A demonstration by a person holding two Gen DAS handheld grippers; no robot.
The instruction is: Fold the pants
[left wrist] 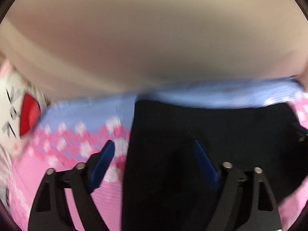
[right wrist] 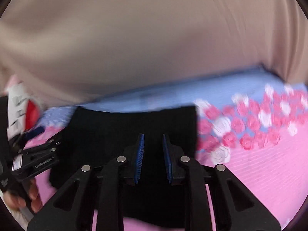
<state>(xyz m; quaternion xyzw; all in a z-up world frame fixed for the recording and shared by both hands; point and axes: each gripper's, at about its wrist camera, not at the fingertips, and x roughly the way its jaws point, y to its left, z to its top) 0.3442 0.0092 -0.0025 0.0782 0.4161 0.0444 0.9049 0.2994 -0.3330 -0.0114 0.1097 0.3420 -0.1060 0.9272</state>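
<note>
— Two tools, both over the black pants [right wrist: 132,127], which lie in a folded block on my bed's pink rose-print sheet [right wrist: 259,165], their far edge on its blue band.

— What state are the tools in?

— My left tool [left wrist: 152,150] stands wide open, one pad over the sheet, the other over the cloth, nothing between them. My right tool [right wrist: 153,144] has its pads drawn close with a narrow gap; I see no fabric pinched there, only pants lying beneath.

— So what could go wrong?

— Plenty, I think. Both views are smeared, so my aim is loose. If the right tool comes down this narrow, it may push the top layer into a ridge instead of gripping it. The left tool straddles the pants' side edge, so closing there might catch the sheet too and drag it.

— Anything nearby?

— A white cartoon pillow [left wrist: 13,111] sits at the left, apart from the pants.
</note>
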